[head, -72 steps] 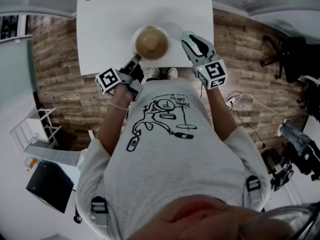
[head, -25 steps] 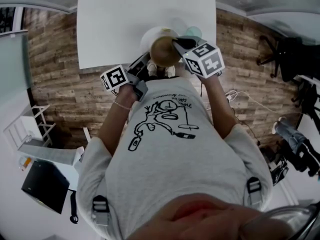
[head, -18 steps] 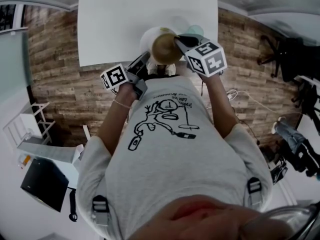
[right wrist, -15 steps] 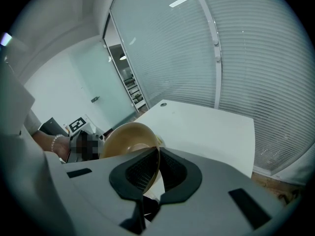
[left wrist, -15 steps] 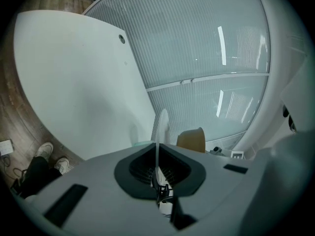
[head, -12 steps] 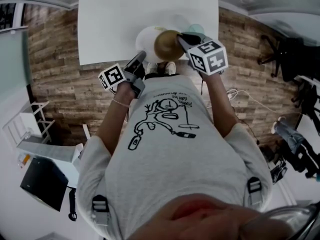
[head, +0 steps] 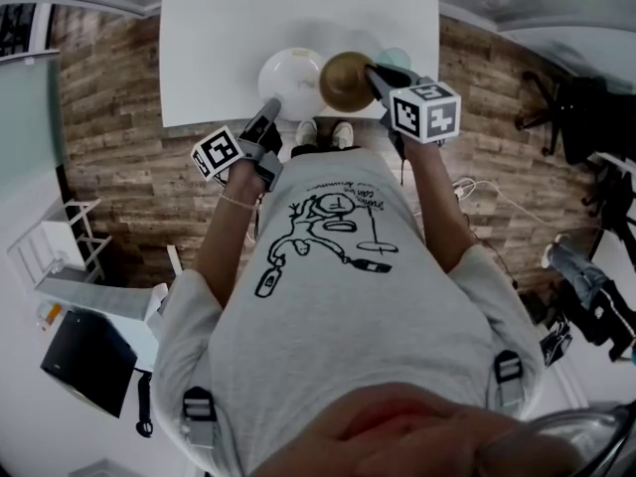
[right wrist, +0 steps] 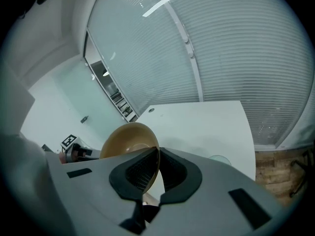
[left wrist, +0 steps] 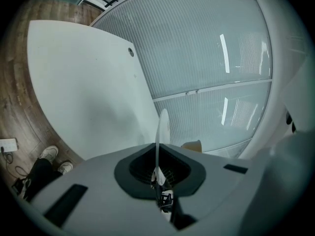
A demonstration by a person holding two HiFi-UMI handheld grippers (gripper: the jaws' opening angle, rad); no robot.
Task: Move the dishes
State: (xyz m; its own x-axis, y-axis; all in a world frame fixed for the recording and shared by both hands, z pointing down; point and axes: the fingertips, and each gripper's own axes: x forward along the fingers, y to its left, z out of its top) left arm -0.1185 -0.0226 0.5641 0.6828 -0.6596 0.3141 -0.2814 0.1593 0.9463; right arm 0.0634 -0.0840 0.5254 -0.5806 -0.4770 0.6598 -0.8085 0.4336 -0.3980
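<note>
The left gripper (head: pixel 270 110) is clamped on the near rim of the white plate (head: pixel 288 70), over the near edge of the white table (head: pixel 298 8). The right gripper (head: pixel 378 76) pinches the rim of the brown bowl (head: pixel 344 78), held tilted just right of the plate.

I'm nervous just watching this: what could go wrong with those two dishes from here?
The left tool pinches the white plate only at its rim, and the right tool holds the brown bowl the same way; either could slip. The dishes are close together near the table edge, so they might knock or drop off it.
</note>
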